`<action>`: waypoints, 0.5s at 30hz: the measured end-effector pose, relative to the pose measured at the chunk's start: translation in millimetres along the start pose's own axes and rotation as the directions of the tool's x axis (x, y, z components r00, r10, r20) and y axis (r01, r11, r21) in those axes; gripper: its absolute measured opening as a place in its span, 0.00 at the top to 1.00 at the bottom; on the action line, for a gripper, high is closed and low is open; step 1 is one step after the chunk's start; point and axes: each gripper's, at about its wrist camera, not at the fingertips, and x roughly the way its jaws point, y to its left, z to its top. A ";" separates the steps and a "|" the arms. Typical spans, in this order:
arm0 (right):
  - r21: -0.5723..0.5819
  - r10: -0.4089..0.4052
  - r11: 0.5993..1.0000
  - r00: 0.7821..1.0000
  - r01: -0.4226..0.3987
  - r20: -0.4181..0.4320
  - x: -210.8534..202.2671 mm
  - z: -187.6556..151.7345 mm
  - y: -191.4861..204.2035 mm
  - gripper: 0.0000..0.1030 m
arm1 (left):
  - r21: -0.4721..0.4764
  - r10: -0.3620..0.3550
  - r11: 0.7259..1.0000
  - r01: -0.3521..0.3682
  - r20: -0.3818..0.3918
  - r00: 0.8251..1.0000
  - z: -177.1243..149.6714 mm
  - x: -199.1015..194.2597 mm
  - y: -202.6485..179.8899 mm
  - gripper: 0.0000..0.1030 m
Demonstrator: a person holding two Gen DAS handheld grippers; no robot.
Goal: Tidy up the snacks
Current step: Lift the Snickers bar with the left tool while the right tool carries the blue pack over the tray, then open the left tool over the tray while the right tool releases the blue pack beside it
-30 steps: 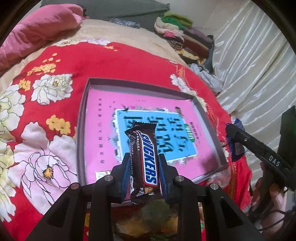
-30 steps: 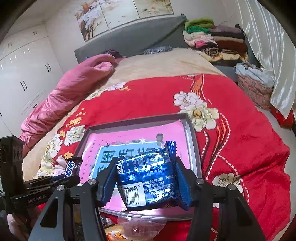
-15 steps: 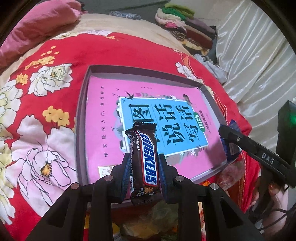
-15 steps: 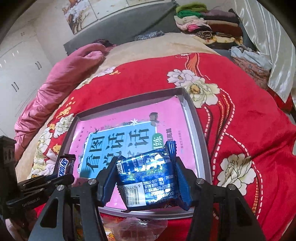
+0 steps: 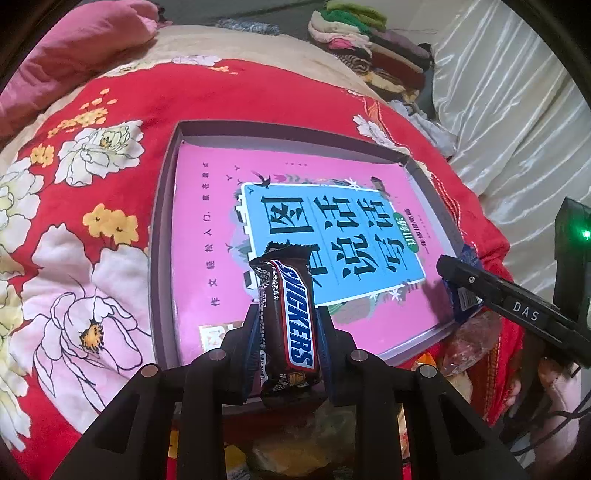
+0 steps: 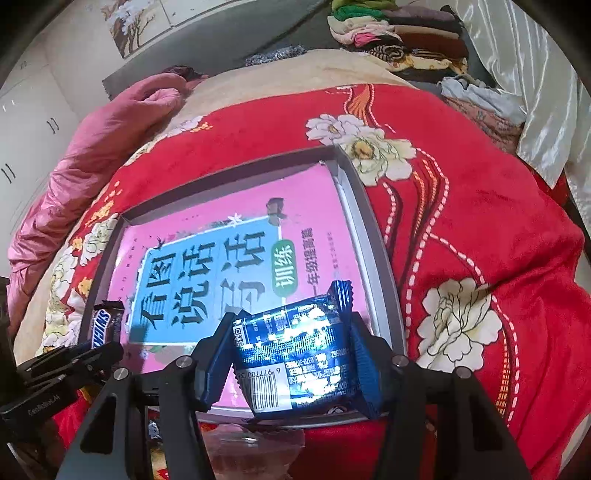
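My left gripper [image 5: 288, 325] is shut on a brown Snickers bar [image 5: 290, 317], held upright over the near edge of a shallow grey tray [image 5: 162, 236]. A pink book with a blue panel [image 5: 332, 240] lies flat in the tray. My right gripper [image 6: 291, 350] is shut on a shiny blue snack packet [image 6: 295, 354], barcode facing me, above the tray's near right corner [image 6: 384, 280]. In the right wrist view the left gripper [image 6: 99, 350] with the Snickers bar [image 6: 105, 325] shows at the lower left. The right gripper's finger [image 5: 498, 299] and the blue packet [image 5: 461, 295] show in the left wrist view.
The tray rests on a bed with a red flowered blanket [image 6: 480, 229]. A pink pillow [image 5: 85, 40] lies at the head, folded clothes [image 6: 399, 33] at the far right. A clear bag of snacks [image 6: 255, 450] sits below the tray's near edge. A hand [image 5: 546, 384] grips the right tool.
Both grippers have sunk towards the tray with their snacks still held, so the tray and book look larger. The right gripper has drawn nearer the tray's near right corner.
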 end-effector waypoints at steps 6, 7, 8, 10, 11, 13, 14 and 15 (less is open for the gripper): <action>0.012 -0.009 1.000 1.000 0.010 -0.007 0.8 -0.4 -3.1 0.42 | 0.002 -0.004 1.000 0.004 -0.023 1.000 -2.4 6.0 0.2 0.72; 0.014 -0.010 1.000 1.000 0.010 -0.007 0.8 0.1 -3.7 0.42 | 0.006 -0.002 1.000 0.002 -0.024 1.000 -2.9 6.7 -1.1 0.72; 0.018 -0.010 1.000 1.000 0.010 -0.008 0.8 0.2 -4.8 0.42 | 0.008 -0.002 1.000 0.002 -0.025 1.000 -3.0 6.7 -1.9 0.72; 0.027 -0.011 1.000 1.000 0.011 -0.008 0.7 0.3 -7.0 0.42 | 0.009 -0.004 1.000 0.004 -0.027 1.000 -2.5 6.9 -2.3 0.72; 0.030 -0.013 0.999 1.000 0.014 -0.008 0.6 0.4 -7.8 0.42 | 0.010 -0.003 1.000 0.003 -0.027 1.000 -2.6 7.0 -2.3 0.72; 0.031 -0.015 0.999 1.000 0.015 -0.006 -0.1 0.6 -8.6 0.42 | 0.011 -0.003 1.000 0.004 -0.027 1.000 -2.7 7.1 -2.5 0.72; 0.034 -0.020 0.999 1.000 0.020 -0.006 -0.5 0.3 -8.8 0.42 | 0.013 -0.004 1.000 0.004 -0.028 1.000 -2.9 7.1 -2.9 0.72; 0.037 -0.019 0.999 1.000 0.020 -0.007 -0.7 0.1 -9.8 0.42 | 0.014 -0.006 1.000 0.006 -0.029 1.000 -3.1 7.2 -3.2 0.72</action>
